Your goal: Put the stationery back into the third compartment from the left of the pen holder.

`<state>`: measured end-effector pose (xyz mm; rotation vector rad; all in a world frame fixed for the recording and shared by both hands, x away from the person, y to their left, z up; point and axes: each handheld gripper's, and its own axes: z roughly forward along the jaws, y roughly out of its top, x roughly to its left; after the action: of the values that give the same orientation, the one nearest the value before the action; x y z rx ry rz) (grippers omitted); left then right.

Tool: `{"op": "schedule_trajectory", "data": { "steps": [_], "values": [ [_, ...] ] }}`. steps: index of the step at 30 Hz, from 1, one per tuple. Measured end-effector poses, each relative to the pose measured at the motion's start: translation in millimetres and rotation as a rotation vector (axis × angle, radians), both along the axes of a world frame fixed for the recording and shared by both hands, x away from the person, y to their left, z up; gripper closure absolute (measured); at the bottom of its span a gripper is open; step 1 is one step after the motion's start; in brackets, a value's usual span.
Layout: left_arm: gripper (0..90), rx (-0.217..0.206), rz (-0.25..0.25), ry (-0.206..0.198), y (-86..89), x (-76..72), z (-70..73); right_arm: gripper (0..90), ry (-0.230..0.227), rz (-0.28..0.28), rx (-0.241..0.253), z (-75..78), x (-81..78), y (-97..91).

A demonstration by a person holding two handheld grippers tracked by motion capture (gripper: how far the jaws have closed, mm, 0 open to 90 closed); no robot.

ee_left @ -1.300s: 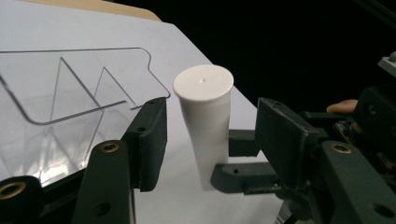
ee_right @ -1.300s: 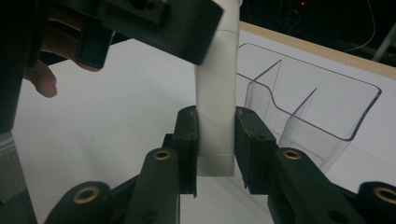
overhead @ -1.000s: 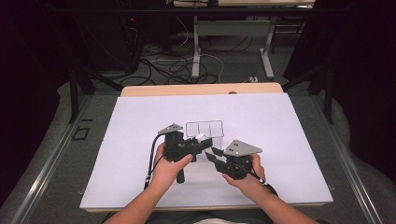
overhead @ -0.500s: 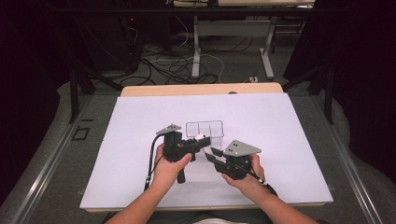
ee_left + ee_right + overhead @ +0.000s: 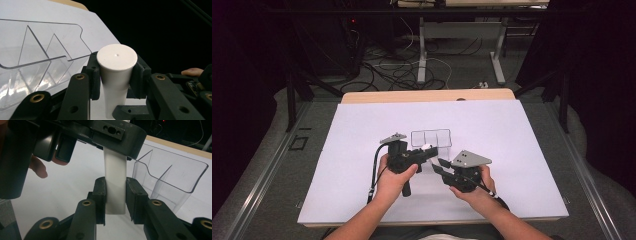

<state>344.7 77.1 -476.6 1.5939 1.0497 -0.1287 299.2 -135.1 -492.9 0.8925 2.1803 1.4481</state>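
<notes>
Best treated as a handover: left gripper to keep its pinch on the wide head of the white peg, with both hands held steady before the right gripper, pinching the narrow stem, eases off, so nothing twists or drops. Peg caught between both sets of jaws, just at 6 o'clock of the clear tray. Left hand wrapped round its handle, jaws aimed toward 3 o'clock; right hand cupped underneath, jaws toward 10 o'clock.
</notes>
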Motion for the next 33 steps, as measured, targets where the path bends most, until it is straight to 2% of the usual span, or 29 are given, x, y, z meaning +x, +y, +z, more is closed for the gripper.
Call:
{"op": "schedule_trajectory", "data": {
  "steps": [3,6,9,10,11,13,17,21,22,24,29,31,33],
  "values": [
    [66.7,0.014,0.007,-0.005,-1.3,2.3,0.6,70.3,0.006,0.0,-0.001,-0.9,0.3,-0.2],
    [66.7,0.018,0.028,-0.017,-1.0,6.3,1.9,63.4,0.016,0.003,-0.013,-2.8,1.3,-2.1],
    [66.8,0.024,0.044,-0.031,0.6,10.6,5.2,60.6,0.034,0.0,-0.021,-3.6,2.0,-3.4],
    [66.7,0.024,0.053,-0.038,0.8,11.8,6.5,59.3,0.022,0.001,-0.025,-4.6,3.4,-4.0],
    [66.7,0.029,0.057,-0.046,1.3,13.2,7.9,56.2,0.041,-0.004,-0.027,-5.8,4.6,-5.2],
    [66.7,0.033,0.06,-0.056,1.9,15.5,10.6,55.2,0.045,-0.005,-0.022,-6.6,5.5,-5.8],
    [66.7,0.037,0.07,-0.067,1.5,18.9,16.1,50.5,0.082,-0.004,-0.012,-7.9,8.7,-8.0],
    [66.7,0.044,0.077,-0.089,0.6,22.4,20.8,45.8,0.098,-0.005,-0.002,-9.9,11.3,-8.7],
    [66.7,0.05,0.077,-0.096,0.5,23.3,21.7,45.2,0.119,-0.006,-0.006,-10.0,11.3,-8.9],
    [66.7,0.056,0.08,-0.103,-0.8,24.9,23.5,44.1,0.133,-0.003,-0.005,-12.0,13.5,-9.3],
    [66.7,0.074,0.093,-0.139,-5.4,28.2,27.4,41.1,0.172,-0.017,-0.042,-13.5,17.6,-12.2],
    [66.7,0.082,0.094,-0.152,-6.7,29.8,28.7,40.0,0.164,-0.024,-0.048,-14.9,19.9,-13.4],
    [66.7,0.087,0.101,-0.164,-8.4,31.0,29.8,38.9,0.174,-0.034,-0.063,-14.8,21.1,-15.3]
  ]
}}
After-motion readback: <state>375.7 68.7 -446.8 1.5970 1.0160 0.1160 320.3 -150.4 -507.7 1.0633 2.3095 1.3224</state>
